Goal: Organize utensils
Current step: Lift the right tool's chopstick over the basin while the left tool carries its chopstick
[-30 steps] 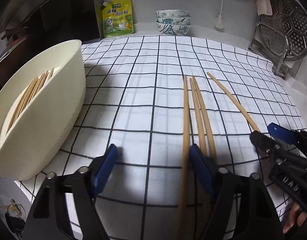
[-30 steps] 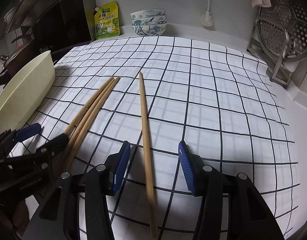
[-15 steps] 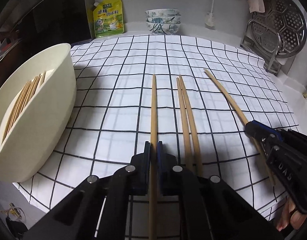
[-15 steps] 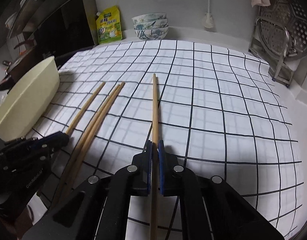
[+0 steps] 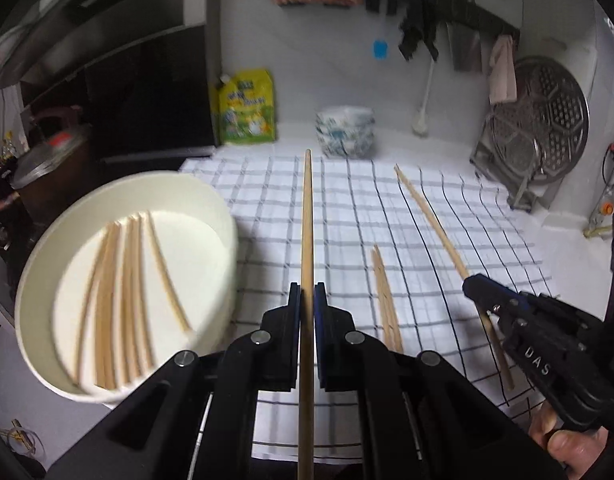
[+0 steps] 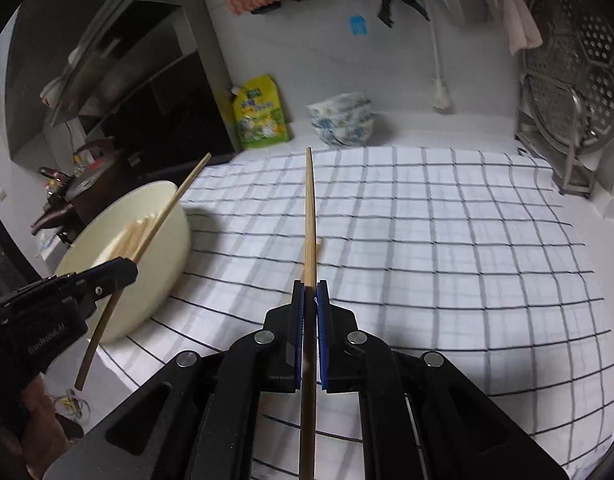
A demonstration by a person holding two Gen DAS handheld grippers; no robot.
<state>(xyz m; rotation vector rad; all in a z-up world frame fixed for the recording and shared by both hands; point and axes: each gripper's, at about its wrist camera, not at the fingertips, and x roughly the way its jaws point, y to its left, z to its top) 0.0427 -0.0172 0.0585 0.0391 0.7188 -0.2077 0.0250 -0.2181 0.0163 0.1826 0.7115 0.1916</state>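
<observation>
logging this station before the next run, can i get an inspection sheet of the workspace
surface: white checked cloth on a white counter.
job's things: cream bowl holding chopsticks; two loose chopsticks on the cloth.
clutter: yellow-green pouch, stacked patterned bowls, steamer tray on a rack.
grippers: left gripper shut on a chopstick; right gripper shut on another chopstick.
cables: white cord on the wall.
surroundings: dark range hood, hanging cloths.

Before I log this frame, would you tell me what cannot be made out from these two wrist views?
- Left wrist view: motion blur smears the chopsticks in the cream bowl, so no exact count.
- Left wrist view: near ends of the two chopsticks on the cloth are hidden behind the left gripper.
- Right wrist view: those two are almost wholly hidden behind the right gripper and its chopstick.
</observation>
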